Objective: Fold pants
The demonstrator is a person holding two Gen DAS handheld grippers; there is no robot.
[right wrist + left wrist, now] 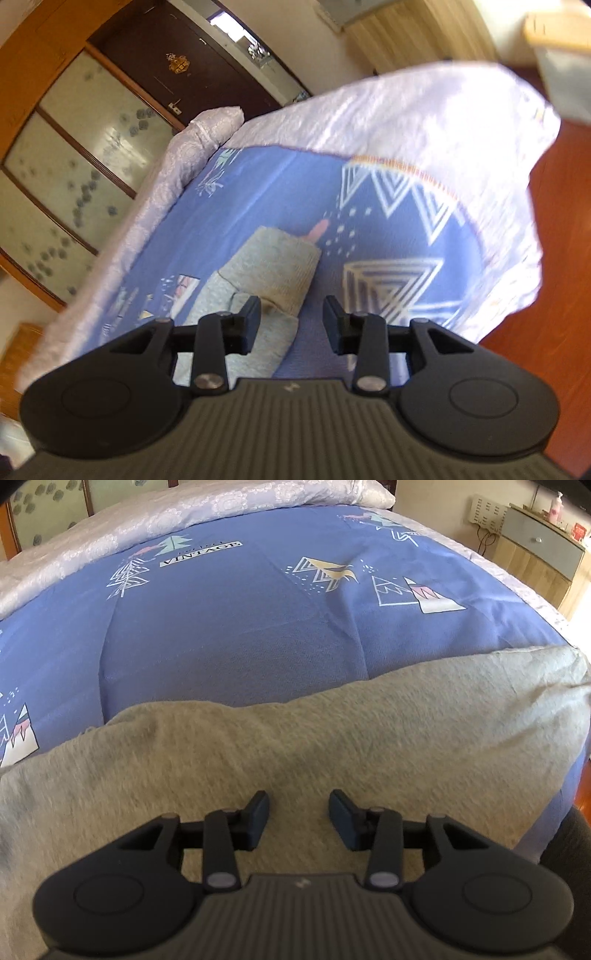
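**Both grippers free above the pants, next fold not yet taken**

One pair of grey pants (295,746) lies flat on the blue printed bedspread (229,627). In the left wrist view it fills the lower half of the frame, running from about 9 o'clock across to 3 o'clock. In the right wrist view the same pants (266,280) sit just below centre, narrowing toward a ribbed end at about 12 o'clock of the garment; whether that end is a cuff or a folded waistband I cannot tell.

There are two grippers, one per hand. The left gripper (299,821) hangs over the middle of the cloth with its fingers parted and nothing between them. The right gripper (291,321) is likewise released, its fingers apart, the pants' edge showing behind its left finger and bare bedspread behind the gap.

Judging by this, the work is between folds: the cloth lies loose and neither hand holds it. The next move likely calls for each gripper to come down on an edge or end of the garment and pinch the layers together.

One pale quilt (424,122) borders the bedspread.
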